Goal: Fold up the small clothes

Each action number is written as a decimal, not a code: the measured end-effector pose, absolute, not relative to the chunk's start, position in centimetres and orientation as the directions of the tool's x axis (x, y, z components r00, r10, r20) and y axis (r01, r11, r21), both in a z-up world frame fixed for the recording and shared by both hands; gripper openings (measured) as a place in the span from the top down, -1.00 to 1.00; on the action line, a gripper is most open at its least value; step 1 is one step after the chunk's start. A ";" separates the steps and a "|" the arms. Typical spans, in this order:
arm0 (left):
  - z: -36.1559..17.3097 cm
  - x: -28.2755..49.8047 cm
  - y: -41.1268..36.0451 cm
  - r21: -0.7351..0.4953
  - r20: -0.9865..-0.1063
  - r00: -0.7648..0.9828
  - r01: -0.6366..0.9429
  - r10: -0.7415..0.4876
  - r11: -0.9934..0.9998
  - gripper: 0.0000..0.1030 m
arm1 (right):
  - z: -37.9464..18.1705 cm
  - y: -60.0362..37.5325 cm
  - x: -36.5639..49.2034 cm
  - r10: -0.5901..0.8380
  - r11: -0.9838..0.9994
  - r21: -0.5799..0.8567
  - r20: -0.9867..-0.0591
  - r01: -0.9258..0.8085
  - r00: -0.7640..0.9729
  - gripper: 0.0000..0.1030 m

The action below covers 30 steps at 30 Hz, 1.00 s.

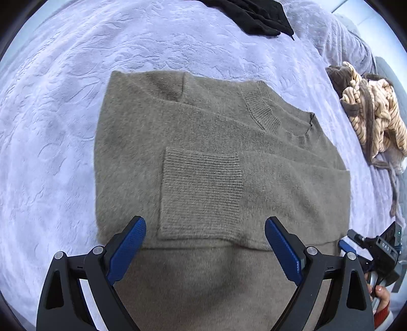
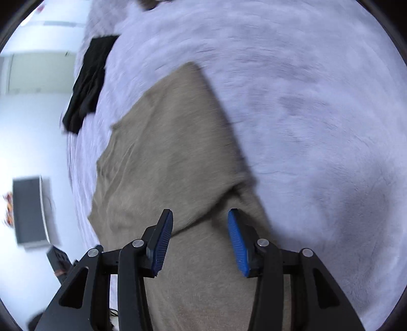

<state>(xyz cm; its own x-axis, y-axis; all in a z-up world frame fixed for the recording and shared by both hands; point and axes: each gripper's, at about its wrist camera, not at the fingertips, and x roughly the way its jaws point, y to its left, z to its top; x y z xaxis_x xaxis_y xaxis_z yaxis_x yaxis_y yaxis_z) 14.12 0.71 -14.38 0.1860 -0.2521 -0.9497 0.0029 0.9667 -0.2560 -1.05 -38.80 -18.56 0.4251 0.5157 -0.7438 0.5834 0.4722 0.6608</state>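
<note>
Left gripper (image 1: 205,244): jaws spread wide, empty, above folded sweater.
Right gripper (image 2: 200,240): jaws partly apart, nothing pinched; view smeared by blur.
Sweater (image 1: 203,157): olive knit, flat on lilac blanket (image 1: 51,127), ribbed cuff (image 1: 201,188) on top; lower hem cut off by frame.
Black garment (image 1: 254,15): top edge cropped.
Striped bundle (image 1: 371,112): crumpled, kind unclear.

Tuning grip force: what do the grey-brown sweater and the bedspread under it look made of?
Sweater: soft fuzzy knit, probably wool or acrylic; ribbed cuff and collar show knit rows. Bedspread: pale lilac plush, matte, with an embossed swirl pattern, likely fleece or microfibre. Fibre content can't be confirmed by look.
</note>
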 end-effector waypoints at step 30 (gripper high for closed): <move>-16.2 7.4 -2.9 -0.113 -0.992 0.046 0.107 -0.118 0.988 -0.85 | -15.2 -30.3 0.9 0.281 0.912 0.294 -0.956 0.287 0.084 -0.20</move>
<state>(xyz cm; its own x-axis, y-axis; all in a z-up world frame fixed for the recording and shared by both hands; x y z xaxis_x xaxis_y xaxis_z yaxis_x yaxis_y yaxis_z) 7.38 -2.92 -16.24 0.0461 -0.1182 -0.9919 0.1066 0.9879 -0.1128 0.87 -30.26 -15.16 0.0844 0.2811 -0.9559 0.2865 0.9120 0.2935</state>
